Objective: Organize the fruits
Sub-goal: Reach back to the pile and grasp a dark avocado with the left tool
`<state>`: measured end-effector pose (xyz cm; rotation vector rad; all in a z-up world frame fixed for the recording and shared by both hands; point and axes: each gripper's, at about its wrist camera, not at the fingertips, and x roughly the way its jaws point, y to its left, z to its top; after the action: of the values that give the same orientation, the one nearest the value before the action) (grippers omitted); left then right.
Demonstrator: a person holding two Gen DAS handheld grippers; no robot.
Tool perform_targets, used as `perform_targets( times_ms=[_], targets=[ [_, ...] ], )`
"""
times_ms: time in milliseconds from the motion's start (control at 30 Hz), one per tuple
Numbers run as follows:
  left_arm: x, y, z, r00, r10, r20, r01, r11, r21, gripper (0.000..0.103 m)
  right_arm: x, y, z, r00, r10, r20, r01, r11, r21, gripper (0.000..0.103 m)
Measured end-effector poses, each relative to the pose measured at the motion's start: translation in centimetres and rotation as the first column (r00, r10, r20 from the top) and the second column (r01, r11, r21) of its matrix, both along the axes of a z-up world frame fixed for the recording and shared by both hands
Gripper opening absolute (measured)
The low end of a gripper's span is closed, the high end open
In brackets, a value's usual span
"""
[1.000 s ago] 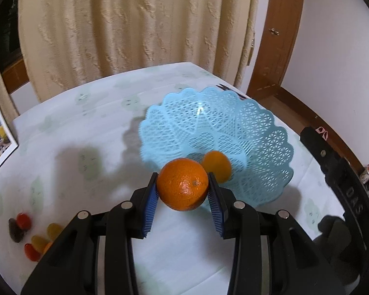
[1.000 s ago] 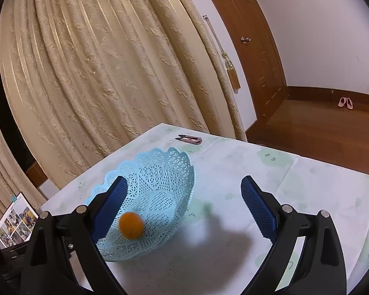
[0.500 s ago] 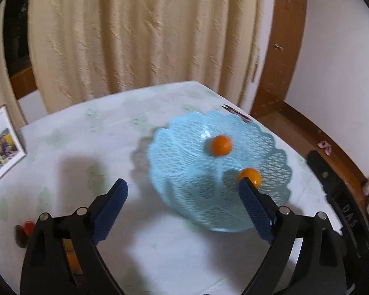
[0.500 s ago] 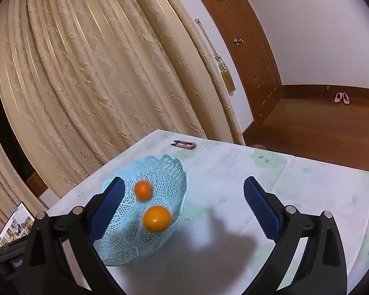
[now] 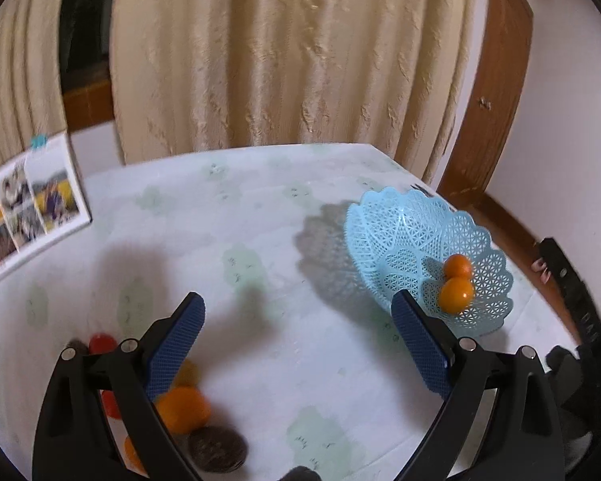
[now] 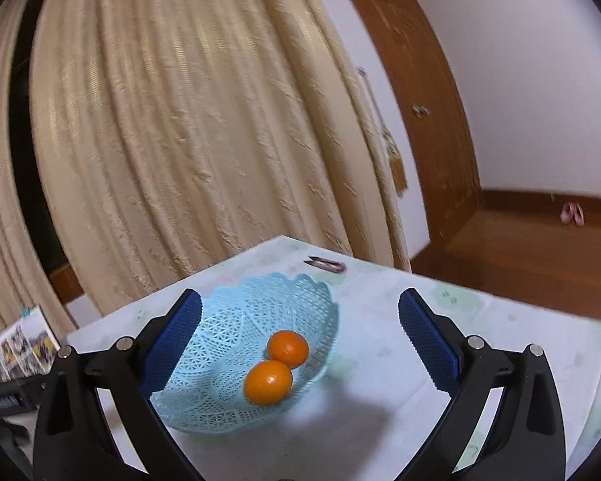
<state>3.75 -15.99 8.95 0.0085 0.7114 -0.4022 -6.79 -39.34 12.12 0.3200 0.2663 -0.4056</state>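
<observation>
Setting: cream curtains [image 5: 284, 56] hang behind a table [image 5: 260, 240] under a pale cloth printed with faint green patches; a brown wooden door [image 6: 432, 128] stands to the right.
Basket: one light blue openwork basket [image 6: 236, 320] with a scalloped rim sits on the table, to the right in the left wrist view and low centre in the right wrist view.
Oranges in basket: two oranges [image 6: 268, 382] lie inside, touching each other, near the rim on the side toward the right gripper.
Loose fruit: one more orange [image 5: 182, 409] rests on the cloth at the lower left of the left wrist view, well apart from the basket; just beside it lies one dark round fruit [image 5: 218, 449].
Small fruits: around the left finger at least two red pieces [image 5: 101, 343] and a yellowish one show, partly hidden and blurred, so the full count cannot be told.
Left gripper: left gripper [image 5: 296, 336], jaws spread wide and opening, nothing between them but bare cloth.
Right gripper: right gripper [image 6: 299, 334], jaws spread wide with nothing held; the basket shows between and behind the blue pads.
Other things: one photo collage [image 5: 24, 204] leans at the table's far left edge; one small dark clip-like item [image 6: 327, 264] lies beyond the basket; one pair of pink slippers [image 6: 572, 213] sits on the wooden floor.
</observation>
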Motion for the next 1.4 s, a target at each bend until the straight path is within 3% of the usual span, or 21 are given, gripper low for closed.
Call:
perform_targets(
  times_ms=[133, 333, 700, 800, 867, 1000, 1400],
  targets=[
    [-0.2, 2.6, 0.0, 0.997, 0.076, 0.02, -0.076, 0.997, 0.018, 0.094, 0.7, 2.0, -0.1, 0.995, 0.096, -0.019, -0.097, 0.992, -0.078, 0.1],
    [-0.6, 7.5, -0.1, 0.985, 0.168, 0.038, -0.17, 0.985, 0.035, 0.094, 1.1, 4.0, -0.2, 0.973, 0.228, -0.045, -0.232, 0.968, -0.1, 0.1],
    [-0.1, 17.0, -2.1, 0.943, 0.332, -0.008, -0.331, 0.943, 0.031, 0.093, 2.0, 7.2, -0.5, 0.945, 0.302, -0.126, -0.32, 0.933, -0.162, 0.1],
    [0.3, 18.0, -2.8, 0.942, 0.333, -0.041, -0.332, 0.943, 0.018, 0.092, 2.3, 7.4, -0.8, 0.933, 0.325, -0.151, -0.347, 0.926, -0.149, 0.1],
    [1.1, 18.3, -3.5, 0.941, 0.329, -0.082, -0.329, 0.944, 0.013, 0.083, 2.6, 7.3, -1.0, 0.926, 0.338, -0.166, -0.359, 0.926, -0.118, 0.1],
    [2.2, 18.1, -5.1, 0.939, 0.303, -0.164, -0.307, 0.952, -0.002, 0.076, 2.7, 7.1, -1.2, 0.926, 0.34, -0.168, -0.358, 0.929, -0.093, 0.1],
    [3.0, 16.7, -7.6, 0.947, 0.261, -0.188, -0.256, 0.965, 0.05, 0.054, 2.5, 8.2, -1.1, 0.91, 0.372, -0.181, -0.398, 0.908, -0.134, 0.1]
  ],
)
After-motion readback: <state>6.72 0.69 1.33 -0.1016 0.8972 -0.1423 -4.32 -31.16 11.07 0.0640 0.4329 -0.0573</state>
